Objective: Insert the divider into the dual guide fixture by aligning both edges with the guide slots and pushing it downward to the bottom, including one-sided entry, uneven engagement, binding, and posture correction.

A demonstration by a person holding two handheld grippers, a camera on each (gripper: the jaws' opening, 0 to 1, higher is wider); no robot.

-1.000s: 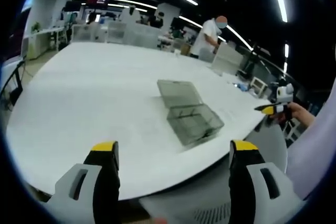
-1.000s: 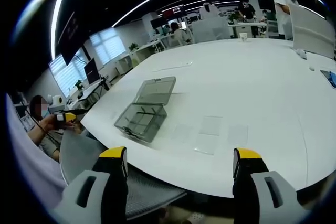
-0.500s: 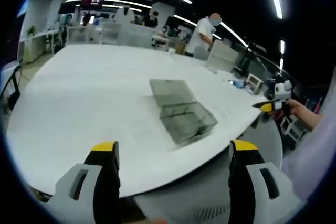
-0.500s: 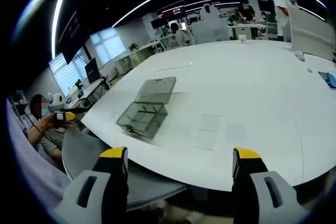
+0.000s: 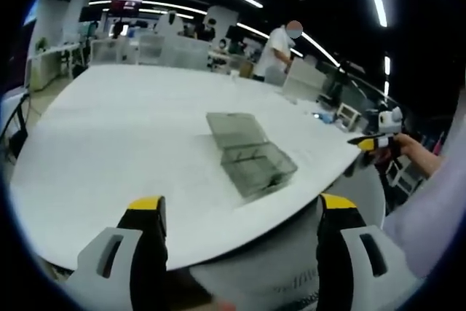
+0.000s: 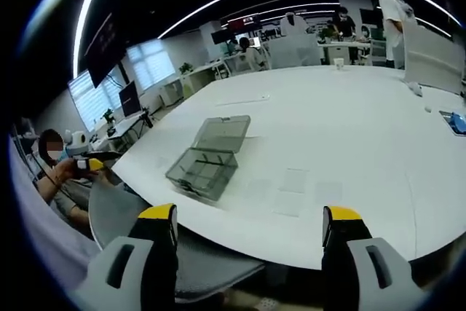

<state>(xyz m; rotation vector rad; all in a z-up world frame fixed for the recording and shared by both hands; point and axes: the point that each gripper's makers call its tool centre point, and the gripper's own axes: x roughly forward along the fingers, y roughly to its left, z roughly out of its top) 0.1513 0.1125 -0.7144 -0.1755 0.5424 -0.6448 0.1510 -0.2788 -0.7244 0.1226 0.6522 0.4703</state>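
Note:
A smoky clear plastic box (image 5: 251, 152) lies open on the white table (image 5: 116, 129), its lid folded back and thin partitions inside the tray. The right gripper view has the same box (image 6: 207, 161) left of centre. Several clear flat divider sheets (image 6: 295, 180) lie on the table to its right. My left gripper (image 5: 240, 213) is open and empty, well short of the table edge. My right gripper (image 6: 249, 216) is open and empty too, held off the table's near edge. The right gripper (image 5: 375, 142) also appears at the right edge of the left gripper view, the left gripper (image 6: 89, 163) at the left of the right gripper view.
A grey mesh chair back (image 6: 138, 227) stands between me and the table edge. A person in white (image 5: 280, 49) stands at the far side. Other desks and monitors (image 6: 127, 96) fill the room behind. A small blue item (image 6: 457, 121) lies at the table's right.
Both views have shifted slightly as my hands moved; the box sits a little lower in the right gripper view. The box and sheets have not moved. Both grippers stay open.

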